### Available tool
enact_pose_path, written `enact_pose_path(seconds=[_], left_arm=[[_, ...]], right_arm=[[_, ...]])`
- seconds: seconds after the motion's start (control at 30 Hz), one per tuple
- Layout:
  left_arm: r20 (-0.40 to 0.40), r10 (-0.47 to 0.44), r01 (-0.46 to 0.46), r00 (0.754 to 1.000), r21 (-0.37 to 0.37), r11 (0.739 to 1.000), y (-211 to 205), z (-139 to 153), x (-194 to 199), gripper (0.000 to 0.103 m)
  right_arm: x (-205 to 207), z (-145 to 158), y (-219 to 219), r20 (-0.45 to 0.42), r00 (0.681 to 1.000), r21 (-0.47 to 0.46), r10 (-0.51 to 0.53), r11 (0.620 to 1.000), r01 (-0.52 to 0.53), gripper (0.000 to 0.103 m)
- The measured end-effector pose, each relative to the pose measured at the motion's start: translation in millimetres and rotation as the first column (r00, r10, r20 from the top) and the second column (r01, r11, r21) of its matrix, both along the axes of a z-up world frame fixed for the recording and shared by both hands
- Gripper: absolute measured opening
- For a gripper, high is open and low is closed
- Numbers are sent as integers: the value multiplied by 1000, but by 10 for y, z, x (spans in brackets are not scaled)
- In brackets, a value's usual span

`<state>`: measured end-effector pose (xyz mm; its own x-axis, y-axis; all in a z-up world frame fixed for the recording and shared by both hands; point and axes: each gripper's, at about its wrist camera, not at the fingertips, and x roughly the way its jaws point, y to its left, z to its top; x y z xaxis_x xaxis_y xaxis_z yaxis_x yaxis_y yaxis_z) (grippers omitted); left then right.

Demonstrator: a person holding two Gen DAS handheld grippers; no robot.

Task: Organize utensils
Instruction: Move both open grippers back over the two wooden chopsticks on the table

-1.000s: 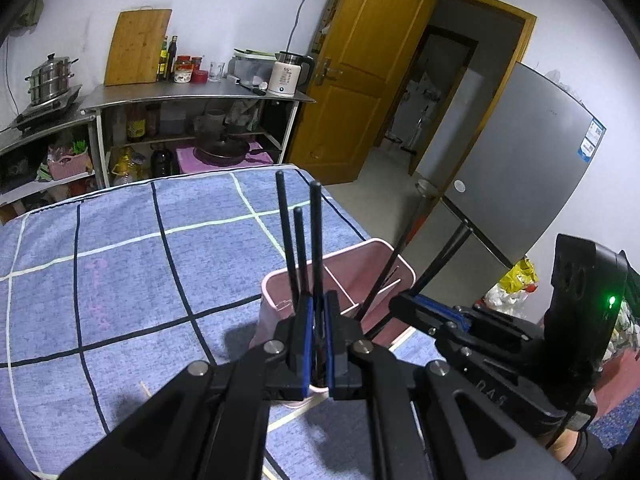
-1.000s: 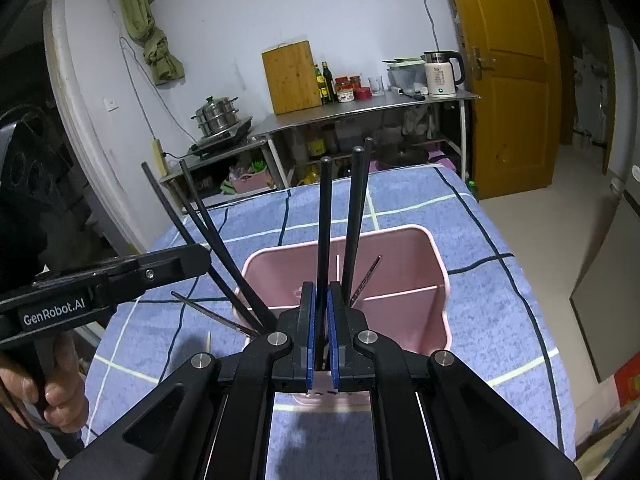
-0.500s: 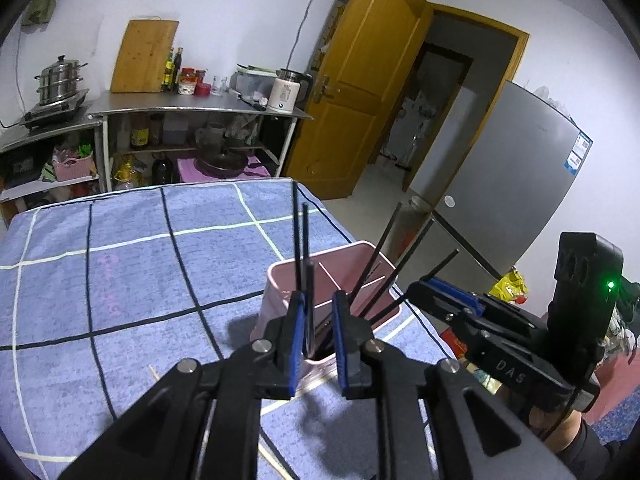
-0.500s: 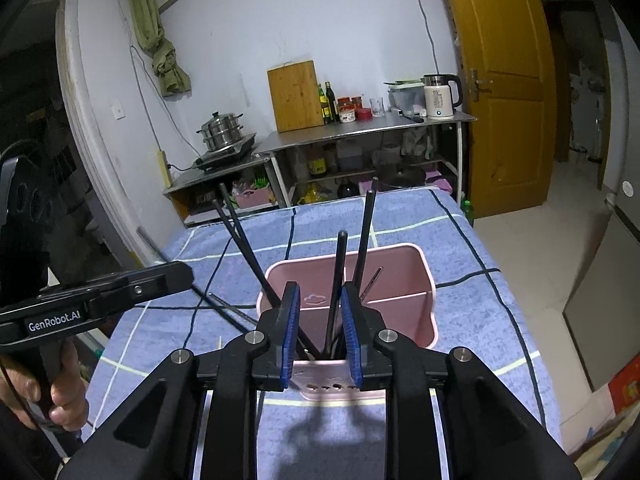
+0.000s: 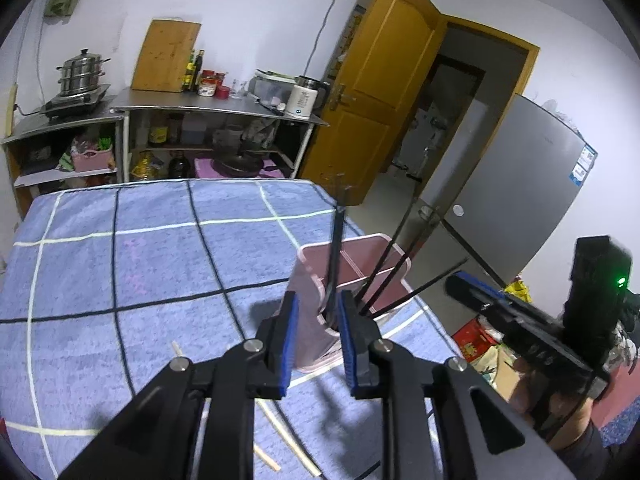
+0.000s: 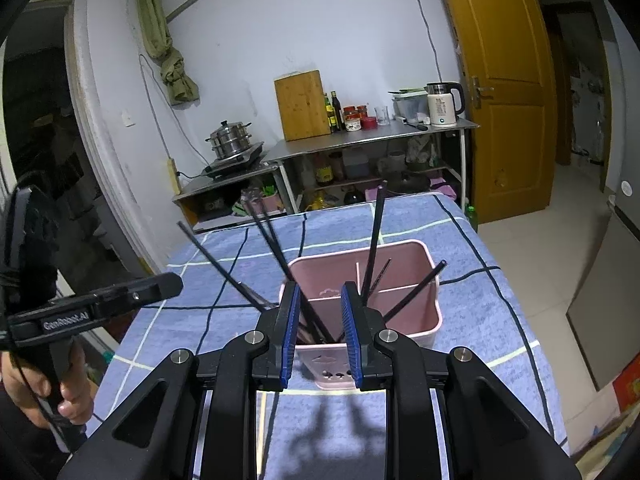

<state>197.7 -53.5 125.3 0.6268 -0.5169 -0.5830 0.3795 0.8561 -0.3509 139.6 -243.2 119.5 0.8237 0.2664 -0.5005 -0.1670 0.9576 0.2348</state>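
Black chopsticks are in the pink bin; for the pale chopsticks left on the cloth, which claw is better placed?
Probably left. The pale chopsticks lie on the cloth just beneath the open left claw; the right claw, also open, hangs over the pink bin.

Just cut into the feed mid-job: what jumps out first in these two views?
The pink bin on the blue checked cloth, bristling with black chopsticks that fan out over its rim. Both tools sit open right at it: the right tool at its near wall, the left tool at its corner. Pale wooden chopsticks lie loose on the cloth below the left tool.
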Motion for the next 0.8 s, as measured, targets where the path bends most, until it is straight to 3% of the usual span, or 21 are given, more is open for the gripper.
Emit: enact_pose_path(seconds=[0.33,0.8], left_arm=[[-115,87,-86,990,15,996,279,-550,-13,22],[-258,182,-151,949,134,979,293,-1476,243,22]], right_arm=[[-106,-207,193,-33,997,-3,71,997,-71,22],[-8,-782,497,-149,978,-14,146,989,-150,22]])
